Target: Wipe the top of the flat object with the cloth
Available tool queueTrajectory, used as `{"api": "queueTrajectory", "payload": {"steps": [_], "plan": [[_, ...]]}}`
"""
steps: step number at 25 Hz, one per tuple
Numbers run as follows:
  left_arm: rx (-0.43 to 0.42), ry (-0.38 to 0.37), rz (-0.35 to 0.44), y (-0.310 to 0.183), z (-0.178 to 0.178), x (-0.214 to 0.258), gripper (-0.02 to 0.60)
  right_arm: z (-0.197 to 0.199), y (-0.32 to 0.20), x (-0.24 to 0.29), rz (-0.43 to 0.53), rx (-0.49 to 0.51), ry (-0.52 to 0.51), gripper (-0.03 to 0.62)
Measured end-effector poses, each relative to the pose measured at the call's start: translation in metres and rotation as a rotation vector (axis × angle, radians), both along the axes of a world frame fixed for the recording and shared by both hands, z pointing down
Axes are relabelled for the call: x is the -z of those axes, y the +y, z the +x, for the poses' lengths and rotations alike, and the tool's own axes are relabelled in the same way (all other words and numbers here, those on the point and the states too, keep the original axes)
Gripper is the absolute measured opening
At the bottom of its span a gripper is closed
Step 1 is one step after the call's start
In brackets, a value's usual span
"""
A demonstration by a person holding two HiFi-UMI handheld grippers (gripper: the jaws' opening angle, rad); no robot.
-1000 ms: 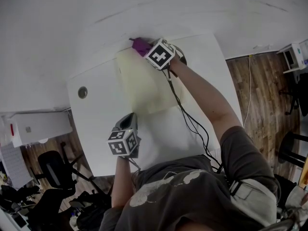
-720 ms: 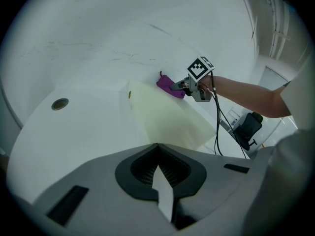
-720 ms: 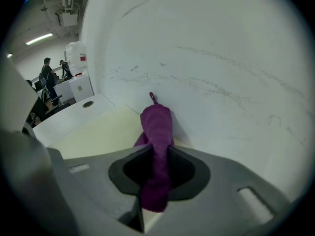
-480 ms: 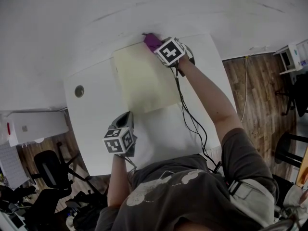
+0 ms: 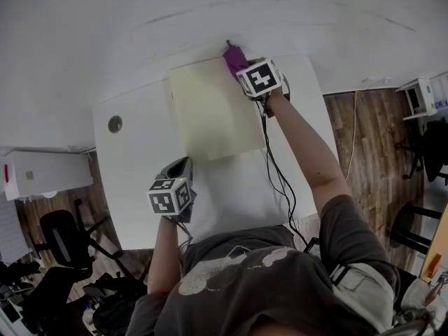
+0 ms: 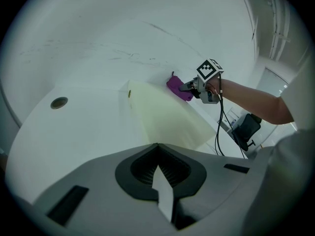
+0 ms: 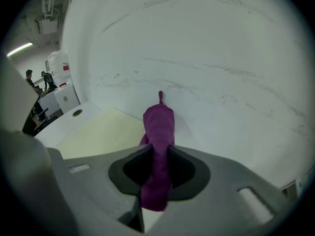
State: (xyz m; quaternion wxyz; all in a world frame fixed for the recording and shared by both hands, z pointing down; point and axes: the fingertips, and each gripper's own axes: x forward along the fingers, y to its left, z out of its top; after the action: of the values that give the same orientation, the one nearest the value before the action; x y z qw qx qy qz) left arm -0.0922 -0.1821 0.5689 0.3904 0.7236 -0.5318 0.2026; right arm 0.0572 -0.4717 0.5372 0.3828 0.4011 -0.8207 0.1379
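Observation:
A pale yellow flat board (image 5: 213, 110) lies on the white table (image 5: 136, 180), its far edge against the wall. My right gripper (image 5: 239, 66) is shut on a purple cloth (image 5: 232, 57) and holds it at the board's far right corner, by the wall. In the right gripper view the cloth (image 7: 158, 132) hangs out between the jaws over the board (image 7: 103, 134). My left gripper (image 5: 179, 166) is shut with nothing in it and rests on the table just off the board's near left corner. From it I see the board (image 6: 167, 117) and the cloth (image 6: 178, 88).
A round hole (image 5: 115, 124) sits in the table left of the board. Cables (image 5: 276, 170) trail from the right gripper along the arm. The wall runs right behind the board. Office chairs (image 5: 63, 236) stand on the wooden floor at the lower left.
My right gripper has slid the purple cloth to the right along the board's far edge, from the left part to the right corner. The left gripper has hardly moved.

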Motion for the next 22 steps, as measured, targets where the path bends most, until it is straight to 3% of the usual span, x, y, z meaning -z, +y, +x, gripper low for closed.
{"api": "queueTrajectory", "payload": {"steps": [6, 13, 18, 22], "plan": [[-0.002, 0.011, -0.001, 0.001, 0.000, 0.000, -0.003, -0.048, 0.031, 0.022, -0.004, 0.091, -0.089, 0.074], [-0.011, 0.013, -0.005, 0.000, 0.000, -0.001, -0.003, -0.126, 0.075, 0.018, -0.084, 0.214, -0.174, 0.074], [-0.012, 0.017, -0.003, -0.001, 0.001, -0.001, -0.003, -0.167, 0.107, 0.006, -0.129, 0.312, -0.160, 0.074], [-0.010, 0.022, 0.001, -0.002, 0.000, -0.001, -0.003, -0.179, 0.111, -0.006, -0.118, 0.328, -0.109, 0.074]]}}
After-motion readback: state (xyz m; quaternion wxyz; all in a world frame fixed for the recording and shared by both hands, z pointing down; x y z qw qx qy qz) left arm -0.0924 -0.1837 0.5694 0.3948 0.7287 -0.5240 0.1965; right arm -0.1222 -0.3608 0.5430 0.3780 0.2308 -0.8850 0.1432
